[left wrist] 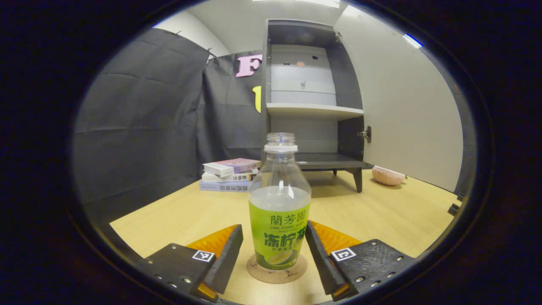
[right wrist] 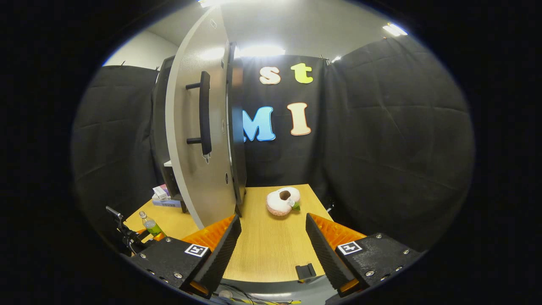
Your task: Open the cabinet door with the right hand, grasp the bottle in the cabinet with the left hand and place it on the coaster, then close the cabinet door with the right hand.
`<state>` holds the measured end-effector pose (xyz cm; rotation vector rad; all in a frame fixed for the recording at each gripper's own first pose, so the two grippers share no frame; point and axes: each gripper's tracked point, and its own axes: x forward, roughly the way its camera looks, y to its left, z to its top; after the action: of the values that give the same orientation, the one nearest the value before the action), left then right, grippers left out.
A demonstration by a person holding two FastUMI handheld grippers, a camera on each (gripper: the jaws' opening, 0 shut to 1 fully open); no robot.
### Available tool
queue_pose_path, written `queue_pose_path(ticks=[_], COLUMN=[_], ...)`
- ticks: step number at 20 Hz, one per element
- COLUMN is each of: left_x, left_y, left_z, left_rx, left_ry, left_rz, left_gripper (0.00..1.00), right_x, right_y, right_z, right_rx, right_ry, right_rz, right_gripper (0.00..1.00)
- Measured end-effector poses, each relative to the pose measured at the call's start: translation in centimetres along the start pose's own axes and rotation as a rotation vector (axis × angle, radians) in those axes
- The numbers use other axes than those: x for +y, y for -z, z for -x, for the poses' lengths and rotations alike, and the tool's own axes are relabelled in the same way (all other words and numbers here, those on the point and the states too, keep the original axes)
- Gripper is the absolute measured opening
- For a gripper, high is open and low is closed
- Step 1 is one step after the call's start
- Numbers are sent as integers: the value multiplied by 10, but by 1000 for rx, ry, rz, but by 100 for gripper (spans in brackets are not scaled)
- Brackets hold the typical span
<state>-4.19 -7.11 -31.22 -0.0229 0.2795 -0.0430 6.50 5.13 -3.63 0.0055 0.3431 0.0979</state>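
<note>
The bottle (left wrist: 279, 212) is set upright on the coaster (left wrist: 277, 273), between the released left tool (left wrist: 274, 250). The right tool (right wrist: 273, 241) is held released; the cabinet door (right wrist: 197, 140) is left open.

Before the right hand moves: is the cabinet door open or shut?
Open. The cabinet door swings wide, exposing bare shelves; its handle faces the right gripper.

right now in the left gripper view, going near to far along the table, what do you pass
left gripper with its fingers apart on either side of the bottle → bottle standing on the coaster → stack of books → open cabinet
</note>
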Motion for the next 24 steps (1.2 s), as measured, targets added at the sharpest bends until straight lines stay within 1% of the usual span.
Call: queue_pose_path(ticks=[6,12,13,14,17,18,20,21,22,24], left_x=[-6,2,2,5,16,21,31,38,45,57], left_y=[-54,-102,-113,-123,-157,-167,-185,-192,-198,-205], left_z=[13,40,47,56,72,76,82,82,81,75], left_rx=[-44,-60,-56,-60,-73,-78,-92,-96,-105,-113], left_ry=[-3,-41,-45,-55,-86,-94,-105,-115,-123,-120], left_rz=[-46,-38,-30,-28,-50,-55,-39,-33,-29,-17], left_gripper=[84,84,80,84,84,81,87,80,87,82], right_x=[-1,2,3,2,-2,0,7,9,11,17], right_y=[-23,-61,-67,-75,-87,-93,-104,-109,-115,-122], right_z=[-7,-24,-27,-30,-45,-48,-54,-56,-57,-60], right_rx=[-60,-139,-151,-165,-183,-190,-207,-218,-232,-254], right_ry=[-21,-63,-68,-66,-28,-20,-10,0,13,42], right_rz=[-40,-99,-104,-103,-99,-110,-129,-128,-122,-115], right_gripper=[95,95,95,95,94,94,95,92,94,94])
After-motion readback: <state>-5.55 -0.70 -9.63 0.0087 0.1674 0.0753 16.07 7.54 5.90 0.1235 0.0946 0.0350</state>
